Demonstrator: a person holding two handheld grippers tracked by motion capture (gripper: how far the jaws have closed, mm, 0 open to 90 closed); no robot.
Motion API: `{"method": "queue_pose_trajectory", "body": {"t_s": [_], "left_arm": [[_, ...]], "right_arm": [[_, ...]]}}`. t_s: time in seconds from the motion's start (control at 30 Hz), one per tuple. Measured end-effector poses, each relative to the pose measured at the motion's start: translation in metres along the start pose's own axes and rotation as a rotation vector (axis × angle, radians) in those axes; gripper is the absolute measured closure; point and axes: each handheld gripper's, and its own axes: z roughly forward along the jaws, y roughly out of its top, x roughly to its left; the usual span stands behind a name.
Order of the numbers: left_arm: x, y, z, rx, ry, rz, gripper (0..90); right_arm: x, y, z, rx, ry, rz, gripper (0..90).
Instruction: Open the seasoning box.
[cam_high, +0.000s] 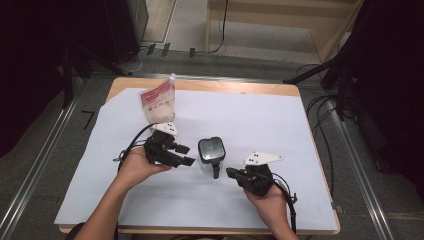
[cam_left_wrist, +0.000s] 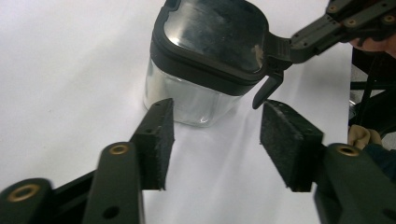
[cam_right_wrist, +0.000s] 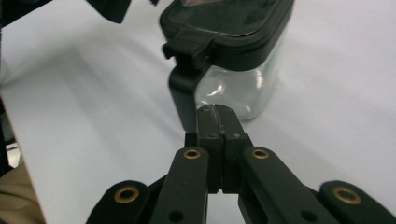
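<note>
— Standing between both grippers: glass jar (cam_high: 210, 159), black lid (cam_left_wrist: 215, 35) shut, contents not discernible.
— Left gripper (cam_left_wrist: 217, 140)?
— Jaws spread, jar just ahead.
— Right gripper (cam_right_wrist: 215, 112)?
— Clenched empty, beside the lid's latch (cam_right_wrist: 184, 100).

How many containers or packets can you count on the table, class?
2. A clear jar with a black lid stands near the middle of the white sheet, between the two tools. A see-through pouch with a red label stands at the far left, behind the left tool.
</note>
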Motion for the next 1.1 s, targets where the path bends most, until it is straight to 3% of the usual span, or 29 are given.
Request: {"method": "queue_pose_trajectory", "body": {"t_s": [0.2, 0.57, 0.77, 1.1], "left_arm": [[0.004, 0.0, 0.003, 0.0, 0.008, 0.018, 39.7], [0.006, 0.0, 0.001, -0.022, -0.009, 0.015, 38.7], [0.005, 0.0, 0.003, -0.004, -0.009, 0.015, 38.5], [0.005, 0.001, 0.003, -0.016, -0.011, 0.028, 38.9]], "right_arm": [[0.012, -0.002, 0.006, 0.006, 0.021, -0.03, 90.0], [0.025, -0.002, 0.018, 0.011, 0.054, -0.069, 90.0], [0.032, -0.001, 0.032, 0.022, 0.066, -0.08, 90.0], [0.031, -0.001, 0.043, 0.021, 0.05, -0.066, 90.0]]}}
